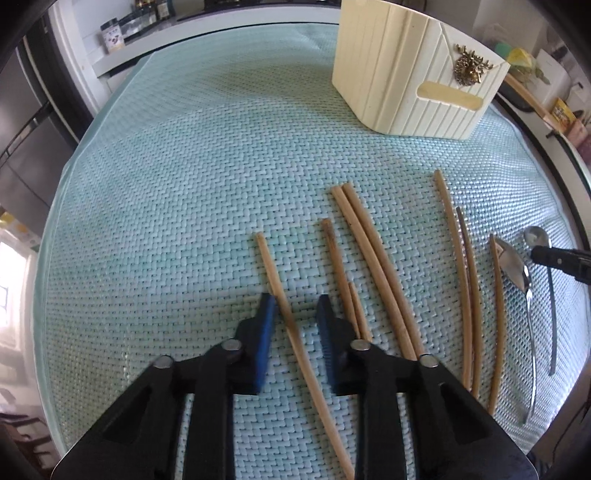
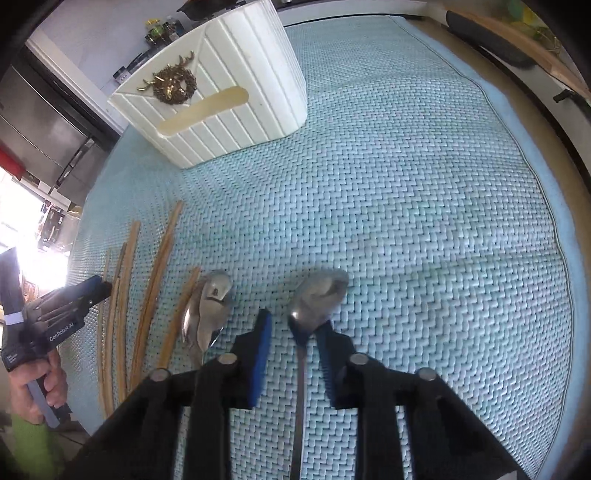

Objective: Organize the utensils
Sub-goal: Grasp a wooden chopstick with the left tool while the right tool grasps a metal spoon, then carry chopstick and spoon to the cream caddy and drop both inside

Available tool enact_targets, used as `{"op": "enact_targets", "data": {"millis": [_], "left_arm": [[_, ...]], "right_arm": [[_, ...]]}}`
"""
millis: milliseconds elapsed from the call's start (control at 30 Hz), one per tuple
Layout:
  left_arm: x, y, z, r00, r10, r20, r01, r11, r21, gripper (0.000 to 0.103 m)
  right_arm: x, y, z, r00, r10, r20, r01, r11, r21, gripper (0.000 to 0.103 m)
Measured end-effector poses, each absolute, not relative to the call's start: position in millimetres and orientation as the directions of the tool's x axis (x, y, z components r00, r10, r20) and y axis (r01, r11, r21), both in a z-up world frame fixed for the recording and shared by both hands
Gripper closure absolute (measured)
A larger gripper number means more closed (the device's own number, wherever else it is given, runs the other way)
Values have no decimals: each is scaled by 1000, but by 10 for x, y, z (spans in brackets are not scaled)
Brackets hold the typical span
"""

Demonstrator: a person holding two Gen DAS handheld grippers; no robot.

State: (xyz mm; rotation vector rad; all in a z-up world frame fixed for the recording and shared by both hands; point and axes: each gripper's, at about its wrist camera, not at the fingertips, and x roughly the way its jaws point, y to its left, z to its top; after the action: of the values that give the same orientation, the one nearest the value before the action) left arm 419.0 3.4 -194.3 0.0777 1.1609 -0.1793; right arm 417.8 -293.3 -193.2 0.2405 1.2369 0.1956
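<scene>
Several wooden chopsticks (image 1: 373, 266) lie in a loose row on the woven mint mat (image 1: 184, 184). My left gripper (image 1: 295, 302) is open and straddles the leftmost chopstick (image 1: 275, 280), which lies between its fingers. Two metal spoons (image 1: 517, 269) lie right of the chopsticks. In the right wrist view my right gripper (image 2: 293, 321) is open around one spoon (image 2: 317, 295), whose handle runs back between the fingers. The other spoon (image 2: 210, 306) lies just left. A cream ribbed utensil holder (image 1: 413, 66) with a gold deer ornament stands at the far side; it also shows in the right wrist view (image 2: 221, 92).
Chopsticks (image 2: 151, 295) lie left of the spoons in the right wrist view, with the left gripper and hand (image 2: 55, 310) beyond them. Jars (image 1: 122, 29) stand on a far counter. A dark cabinet (image 1: 22, 122) stands left. The mat edge (image 2: 535, 184) curves on the right.
</scene>
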Motion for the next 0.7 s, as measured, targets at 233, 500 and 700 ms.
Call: {"op": "enact_targets", "data": {"millis": [233, 500, 700], "left_arm": [[4013, 117, -1845, 441, -191, -877, 192, 974, -116, 99], [3632, 368, -1161, 596, -299, -745, 226, 953, -201, 99], [3388, 405, -741, 673, -346, -654, 249, 938, -240, 99]], "right_arm": [[4145, -3031, -1808, 372, 343, -863, -46, 935, 352, 98], [3672, -2944, -1140, 529, 336, -779, -202, 942, 270, 99], [3337, -2807, -654, 614, 366, -700, -285, 929, 235, 99]]}}
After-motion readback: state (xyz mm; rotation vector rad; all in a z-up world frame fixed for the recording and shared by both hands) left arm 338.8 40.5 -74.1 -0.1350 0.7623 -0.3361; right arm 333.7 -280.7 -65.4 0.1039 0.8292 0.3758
